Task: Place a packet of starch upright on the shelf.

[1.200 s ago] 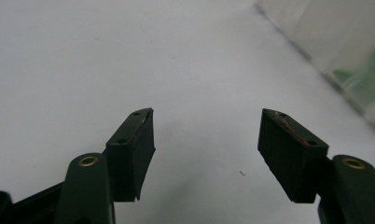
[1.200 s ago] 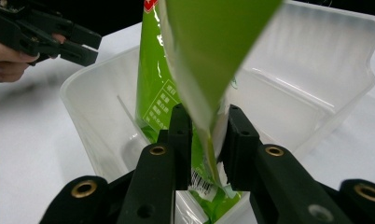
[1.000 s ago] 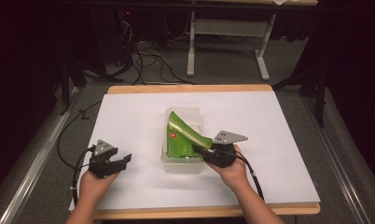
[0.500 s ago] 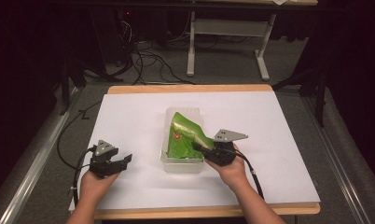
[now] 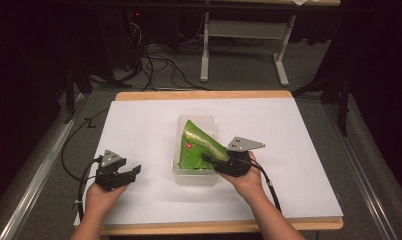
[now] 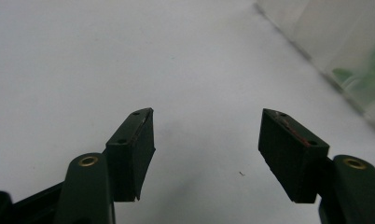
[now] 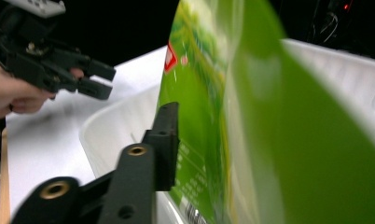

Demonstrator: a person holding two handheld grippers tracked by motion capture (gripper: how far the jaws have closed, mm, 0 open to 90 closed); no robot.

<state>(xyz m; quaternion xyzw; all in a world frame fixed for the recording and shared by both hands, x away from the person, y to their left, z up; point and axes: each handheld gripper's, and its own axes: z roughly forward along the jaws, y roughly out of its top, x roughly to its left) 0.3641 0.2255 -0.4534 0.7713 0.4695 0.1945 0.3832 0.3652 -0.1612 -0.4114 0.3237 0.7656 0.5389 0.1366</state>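
Note:
A green snack bag (image 5: 199, 147) stands tilted in a clear plastic bin (image 5: 196, 179) at the middle of the white table. My right gripper (image 5: 209, 160) reaches in from the bin's right side at the bag's lower corner. In the right gripper view the bag (image 7: 269, 140) lies between the jaws, one black finger (image 7: 164, 140) sits beside its face and the other is hidden behind it. The jaws have just been opening and the grip looks loose. My left gripper (image 5: 134, 170) rests open and empty on the table left of the bin, its jaws (image 6: 206, 140) wide apart.
The bin's frosted wall (image 6: 316, 42) lies ahead and to the right of the left jaws. A white sheet (image 5: 139, 130) covers the wooden table. Cables trail from both grippers off the front edge. A desk frame (image 5: 244, 45) and cables stand on the floor beyond.
The bag has shifted slightly in the bin and stands a little fuller. Both hands have stayed where they were.

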